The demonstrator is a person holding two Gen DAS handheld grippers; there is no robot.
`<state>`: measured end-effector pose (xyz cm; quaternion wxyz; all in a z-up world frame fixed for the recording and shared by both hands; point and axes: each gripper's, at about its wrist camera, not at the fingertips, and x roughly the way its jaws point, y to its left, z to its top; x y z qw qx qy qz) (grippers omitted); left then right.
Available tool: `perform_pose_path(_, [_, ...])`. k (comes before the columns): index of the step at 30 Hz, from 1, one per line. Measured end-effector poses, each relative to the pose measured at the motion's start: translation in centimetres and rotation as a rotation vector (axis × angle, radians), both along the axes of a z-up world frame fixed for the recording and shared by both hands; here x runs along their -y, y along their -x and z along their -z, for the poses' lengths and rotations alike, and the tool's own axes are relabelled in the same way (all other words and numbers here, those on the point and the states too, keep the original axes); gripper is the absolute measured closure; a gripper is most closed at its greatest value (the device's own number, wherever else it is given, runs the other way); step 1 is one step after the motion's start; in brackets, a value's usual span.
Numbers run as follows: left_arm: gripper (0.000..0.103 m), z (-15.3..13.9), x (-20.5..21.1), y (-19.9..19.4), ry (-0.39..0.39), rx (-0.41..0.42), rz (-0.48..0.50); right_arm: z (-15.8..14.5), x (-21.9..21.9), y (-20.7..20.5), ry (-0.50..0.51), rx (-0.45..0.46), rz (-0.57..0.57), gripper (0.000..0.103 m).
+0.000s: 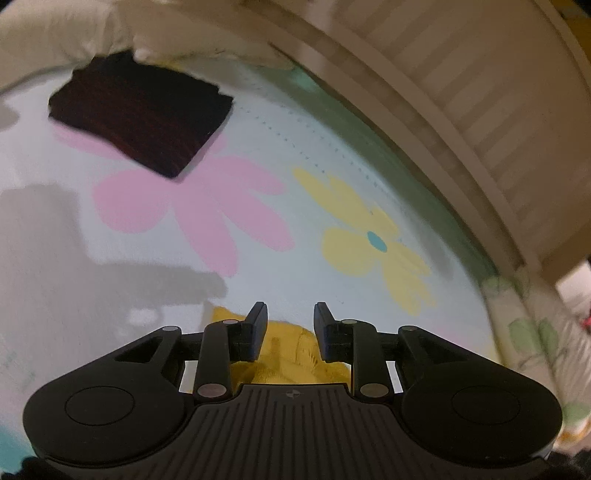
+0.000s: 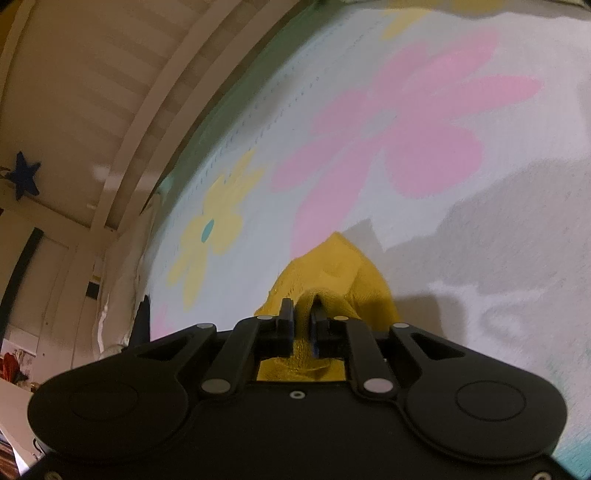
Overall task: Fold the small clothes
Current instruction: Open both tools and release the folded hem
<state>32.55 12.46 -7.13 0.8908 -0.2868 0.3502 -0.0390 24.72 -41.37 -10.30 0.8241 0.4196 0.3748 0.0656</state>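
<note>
Left gripper (image 1: 290, 314): jaws are seen parted, with nothing pinched between the pads; a yellow cloth (image 1: 291, 354) lies just below and behind the fingertips, on the bedspread.

Right gripper (image 2: 303, 314): jaws are seen nearly closed, and a fold of the same yellow cloth (image 2: 332, 269) is bunched between them; whether the pads press on it firmly cannot be told for certain, though it appears pinched.

Yellow cloth: small, knitted-looking, rumpled; most of it rests on the bedspread ahead of the right gripper.

Dark cloth (image 1: 142, 122): folded into a flat square, set well apart near the pillows (image 1: 55, 33).

Bedspread (image 1: 110, 295): pale, printed with a pink flower (image 1: 207, 206) and a yellow flower (image 1: 373, 240).

Slatted rail (image 1: 480, 92): white, beside the bed's edge.
</note>
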Motion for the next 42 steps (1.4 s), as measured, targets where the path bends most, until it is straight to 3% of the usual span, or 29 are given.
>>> perform_pose_path(2, [0.077,-0.7,0.6,0.6,-0.031,0.012,0.033,-0.4,0.2,0.3,0.015,0.009,0.008,0.067])
perform_pose_path(3, [0.077,-1.0,1.2,0.9,-0.048,0.018,0.062,-0.6,0.4,0.5,0.025,0.017,0.018,0.047])
perform_pose_path(4, [0.077,-1.2,1.8,1.3,-0.066,0.022,0.101,-0.9,0.6,0.7,0.035,0.028,0.031,0.039])
perform_pose_path(11, [0.077,-1.6,8.6,5.7,-0.191,0.016,0.435,-2.0,1.2,1.4,0.059,0.055,0.011,0.040])
perform_pose_path(16, [0.077,-0.3,11.9,8.7,-0.281,0.013,0.603,-5.0,-2.2,2.4,0.298,0.156,-0.242,0.063])
perform_pose_path(18, [0.077,1.0,12.4,8.7,-0.308,-0.019,0.610,-5.2,-4.2,3.3,0.387,0.177,-0.352,0.069])
perform_pose_path(26, [0.077,2.5,12.0,6.6,-0.327,-0.035,0.532,-2.6,-9.1,4.3,0.575,0.161,-0.554,0.070])
perform_pose_path(31, [0.077,2.8,11.6,3.4,-0.288,-0.041,0.446,-2.1,-10.4,2.4,0.638,0.179,-0.540,0.070])
perform_pose_path(42, [0.077,3.2,10.2,-2.7,-0.257,-0.048,0.330,-0.3,-8.1,-2.7,0.572,0.169,-0.383,0.073])
